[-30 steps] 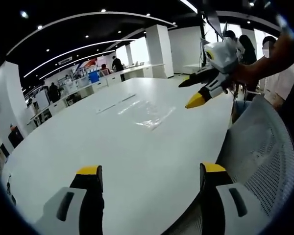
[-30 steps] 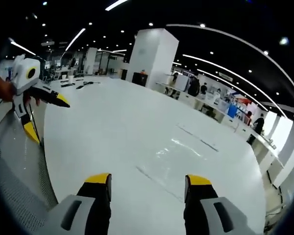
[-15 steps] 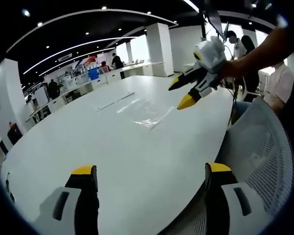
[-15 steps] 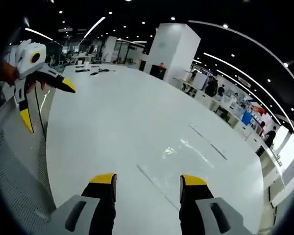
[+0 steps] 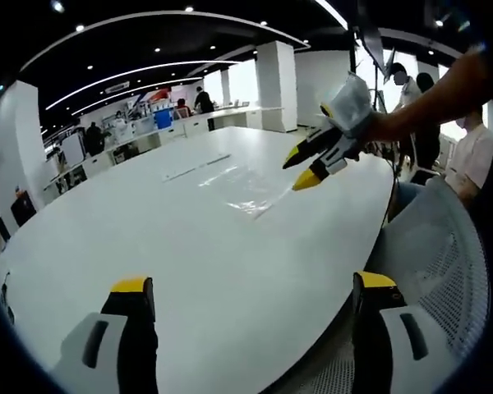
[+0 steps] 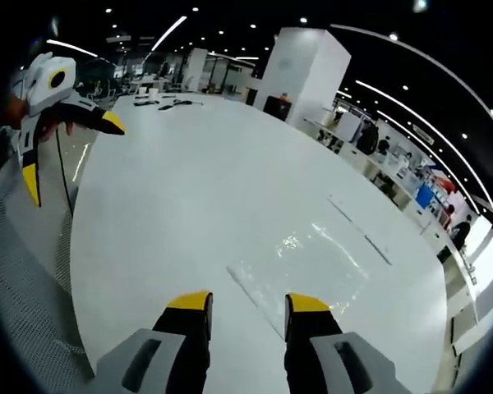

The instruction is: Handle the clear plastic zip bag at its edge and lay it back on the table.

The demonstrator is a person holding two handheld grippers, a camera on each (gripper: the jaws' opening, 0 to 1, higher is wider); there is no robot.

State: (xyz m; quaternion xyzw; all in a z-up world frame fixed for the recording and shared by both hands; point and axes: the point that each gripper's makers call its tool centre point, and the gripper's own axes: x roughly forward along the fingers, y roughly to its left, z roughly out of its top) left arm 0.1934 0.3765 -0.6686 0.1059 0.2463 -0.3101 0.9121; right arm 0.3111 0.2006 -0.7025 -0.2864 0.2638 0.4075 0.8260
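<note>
The clear plastic zip bag (image 5: 246,190) lies flat and glossy on the white table (image 5: 148,222). In the left gripper view my left gripper (image 5: 253,283) stands wide open near the table's edge, well short of the bag, holding nothing. My right gripper (image 5: 300,171) comes in from the right, held by a hand, hovering just beside the bag's right edge. In the right gripper view, the bag (image 6: 308,267) lies just beyond my right gripper (image 6: 248,302), whose jaws are narrowly open over its near corner. The left gripper (image 6: 72,154) shows at far left, open.
A grey mesh chair (image 5: 444,263) stands at the table's edge, its back (image 6: 25,271) also seen under the left gripper. Two thin strips (image 5: 195,168) lie on the table beyond the bag. People and desks fill the far room (image 5: 148,127).
My right gripper has moved closer to the bag's near edge and its jaws have narrowed. The left gripper has stayed open and back near the table's edge.
</note>
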